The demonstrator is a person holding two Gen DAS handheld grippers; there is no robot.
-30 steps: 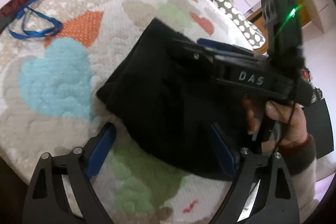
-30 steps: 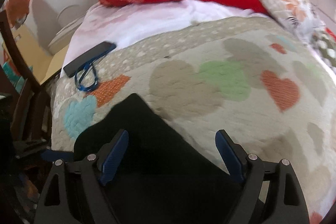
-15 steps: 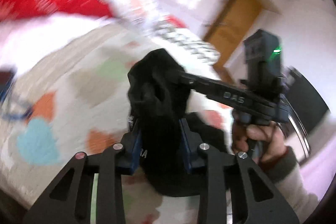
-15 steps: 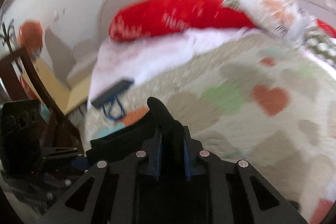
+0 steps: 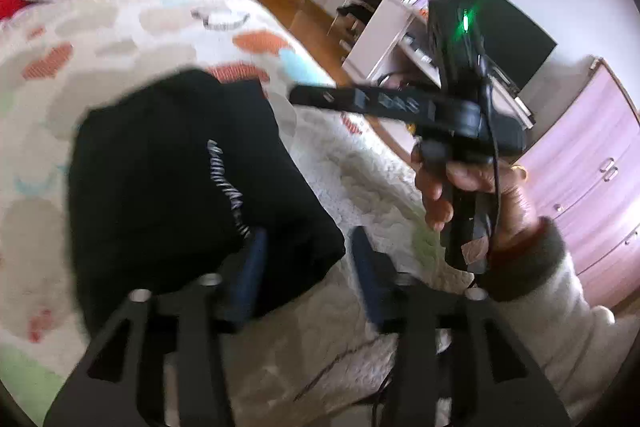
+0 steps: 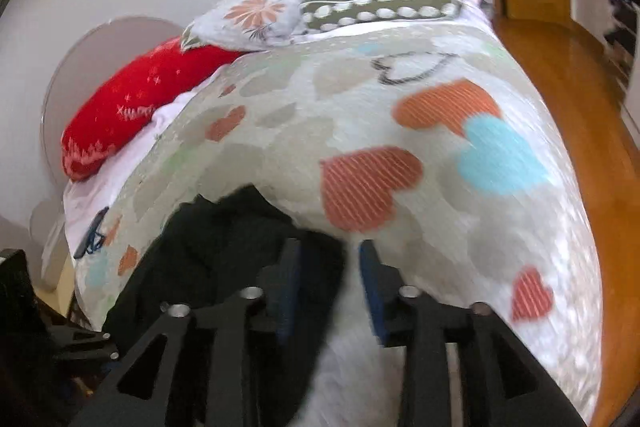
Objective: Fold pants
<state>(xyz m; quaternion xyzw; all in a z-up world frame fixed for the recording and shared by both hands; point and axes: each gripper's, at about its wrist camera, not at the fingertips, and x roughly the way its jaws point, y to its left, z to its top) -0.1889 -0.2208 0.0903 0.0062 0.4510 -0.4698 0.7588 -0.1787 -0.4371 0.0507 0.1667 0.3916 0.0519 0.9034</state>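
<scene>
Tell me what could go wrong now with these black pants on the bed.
1. Both claws are opening. The left claw has the pants lapping between its pads, so pulling away might drag the fold open.
2. In the right wrist view the pants lie near the edge of the heart-print blanket, so they could slip off.
3. The right claw might snag the black cloth by its left pad.
</scene>
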